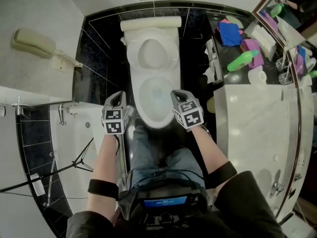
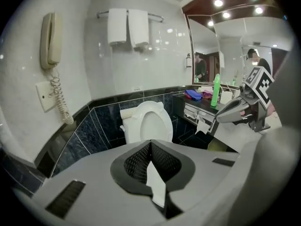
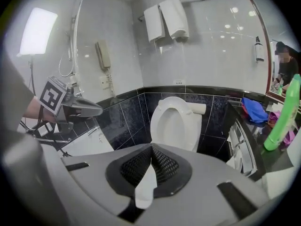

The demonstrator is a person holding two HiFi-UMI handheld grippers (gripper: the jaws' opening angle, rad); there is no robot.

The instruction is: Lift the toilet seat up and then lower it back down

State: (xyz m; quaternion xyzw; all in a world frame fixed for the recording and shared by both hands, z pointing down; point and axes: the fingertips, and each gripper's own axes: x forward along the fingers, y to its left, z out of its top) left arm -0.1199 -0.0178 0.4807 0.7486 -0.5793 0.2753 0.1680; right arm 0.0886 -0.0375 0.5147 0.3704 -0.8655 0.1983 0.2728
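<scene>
The white toilet (image 1: pixel 156 90) stands against the black-tiled back wall. Its seat (image 1: pixel 151 51) is raised and leans on the tank; it also shows upright in the left gripper view (image 2: pixel 149 121) and the right gripper view (image 3: pixel 175 121). My left gripper (image 1: pixel 120 96) hovers at the bowl's front left, apart from the toilet, jaws shut with nothing between them (image 2: pixel 151 147). My right gripper (image 1: pixel 177 94) hovers at the bowl's front right, likewise shut and holding nothing (image 3: pixel 151 149). Each gripper appears in the other's view: right gripper (image 2: pixel 235 112), left gripper (image 3: pixel 82 108).
A wall phone (image 1: pixel 34 42) hangs at the left above a white tub (image 1: pixel 74 133). At the right a marble counter (image 1: pixel 257 113) carries a green bottle (image 1: pixel 240 61) and a blue cloth (image 1: pixel 229 32). Towels (image 2: pixel 127 27) hang above the toilet. A tripod leg (image 1: pixel 79 160) stands beside my left arm.
</scene>
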